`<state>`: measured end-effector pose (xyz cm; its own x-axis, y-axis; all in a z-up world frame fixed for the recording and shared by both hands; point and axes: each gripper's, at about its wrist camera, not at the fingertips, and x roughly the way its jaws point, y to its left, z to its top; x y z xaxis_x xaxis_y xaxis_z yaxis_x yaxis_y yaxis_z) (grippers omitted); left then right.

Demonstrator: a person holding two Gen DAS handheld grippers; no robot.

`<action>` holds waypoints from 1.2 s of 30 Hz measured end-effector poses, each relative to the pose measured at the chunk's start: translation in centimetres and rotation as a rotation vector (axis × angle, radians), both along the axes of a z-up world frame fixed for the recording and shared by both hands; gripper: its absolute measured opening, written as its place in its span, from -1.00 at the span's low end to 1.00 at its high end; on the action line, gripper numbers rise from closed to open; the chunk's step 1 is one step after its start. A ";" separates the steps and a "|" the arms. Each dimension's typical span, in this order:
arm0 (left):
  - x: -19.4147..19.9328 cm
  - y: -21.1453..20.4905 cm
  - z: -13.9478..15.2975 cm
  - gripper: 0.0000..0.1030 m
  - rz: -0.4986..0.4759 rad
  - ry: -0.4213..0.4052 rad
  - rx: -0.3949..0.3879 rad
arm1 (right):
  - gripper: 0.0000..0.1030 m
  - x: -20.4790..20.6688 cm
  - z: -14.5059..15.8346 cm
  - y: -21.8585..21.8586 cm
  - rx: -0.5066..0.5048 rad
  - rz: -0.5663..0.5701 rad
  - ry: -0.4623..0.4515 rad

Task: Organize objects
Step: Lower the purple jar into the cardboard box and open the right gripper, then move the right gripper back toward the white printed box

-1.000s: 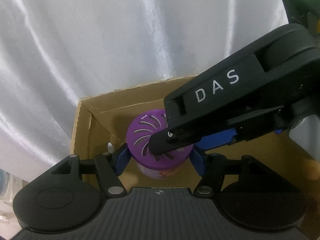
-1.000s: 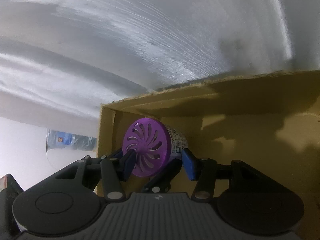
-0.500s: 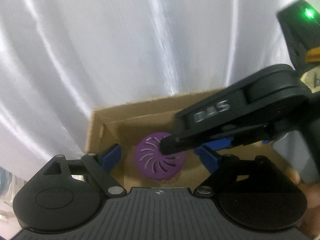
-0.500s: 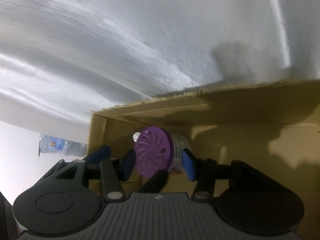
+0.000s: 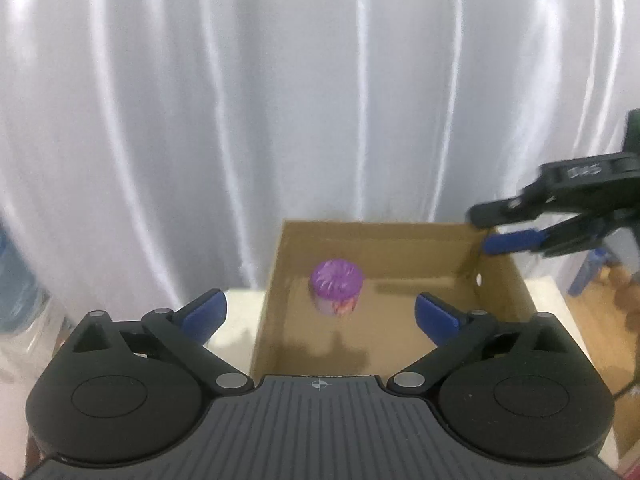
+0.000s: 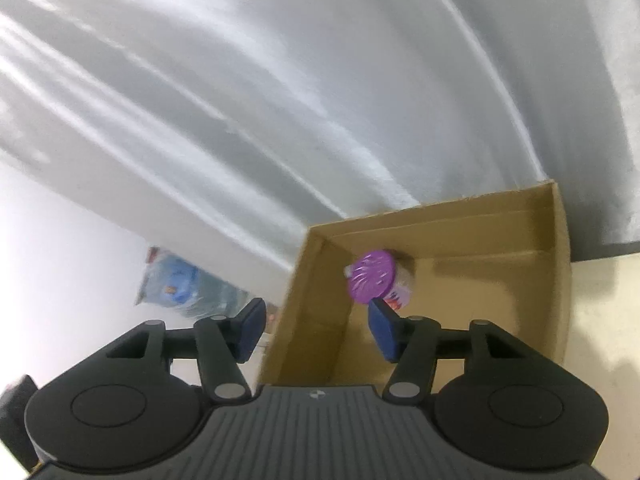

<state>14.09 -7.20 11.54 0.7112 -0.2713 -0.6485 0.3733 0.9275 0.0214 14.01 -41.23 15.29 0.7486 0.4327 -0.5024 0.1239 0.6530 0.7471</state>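
Left wrist view: the left gripper (image 5: 318, 314) at the bottom of the frame is opening wide, nothing between its pads; the purple-lidded jar (image 5: 337, 287) stands upright in the cardboard box (image 5: 380, 228) at centre, evidently set there for storage. Right wrist view: the right gripper (image 6: 316, 330), opening and empty, sits low in the frame, the jar just beyond it.

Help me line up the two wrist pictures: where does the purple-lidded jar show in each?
Left wrist view: the purple-lidded jar stands in the middle of the picture, inside the cardboard box, toward its back left corner.
Right wrist view: the jar sits right of centre, tilted by the lens, just above the right-hand finger.
Shared landmark: the cardboard box against the white curtain.
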 end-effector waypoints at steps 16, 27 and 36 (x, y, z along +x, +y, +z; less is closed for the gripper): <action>-14.5 8.5 -6.0 0.97 0.263 0.068 -0.121 | 0.30 -12.7 -5.7 9.7 -0.006 0.175 0.074; -17.3 6.6 -8.8 0.96 0.238 0.053 -0.047 | 0.30 -13.9 -9.9 12.6 -0.004 0.227 0.193; -16.1 4.7 -10.6 0.96 0.183 0.009 -0.020 | 0.30 -13.1 -8.6 12.5 -0.135 0.182 0.160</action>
